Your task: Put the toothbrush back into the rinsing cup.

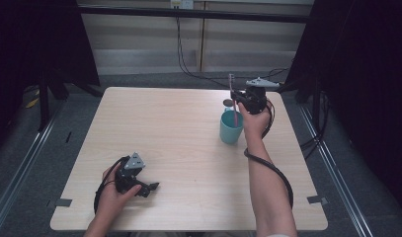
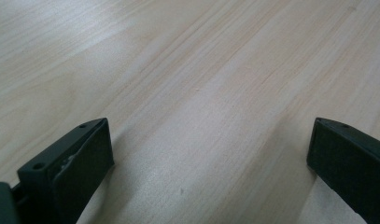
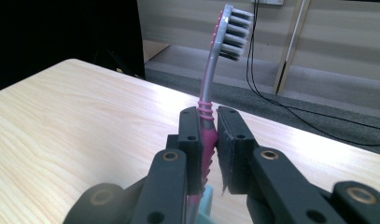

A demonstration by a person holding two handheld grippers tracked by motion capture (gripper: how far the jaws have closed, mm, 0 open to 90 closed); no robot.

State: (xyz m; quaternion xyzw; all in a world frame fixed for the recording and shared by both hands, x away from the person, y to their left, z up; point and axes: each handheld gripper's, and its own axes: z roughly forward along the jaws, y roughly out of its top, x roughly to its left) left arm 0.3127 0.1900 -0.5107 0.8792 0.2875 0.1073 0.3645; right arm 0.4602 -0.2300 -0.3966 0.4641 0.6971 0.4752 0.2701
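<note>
While the right gripper (image 3: 210, 140) pinches the pink toothbrush (image 3: 211, 100) upright, handle end in the teal cup (image 1: 231, 127) near the tabletop's (image 1: 188, 143) far right, lower it straight and release gently; left gripper (image 2: 211, 154) rests, fingers spread.

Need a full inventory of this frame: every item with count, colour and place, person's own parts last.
toothbrush: 1, pink and grey handle, bristle head up, clamped upright in the right gripper, lower end in the cup
cup: 1, teal, upright on the table, right of centre
table: 1, light wood, centre of the high view
cables: black, on the floor beyond the table's far edge
left gripper: 1, black, jaws wide apart, low over the table at its near left
right gripper: 1, black, jaws closed on the toothbrush above the cup
hands: 2, one on each gripper
</note>
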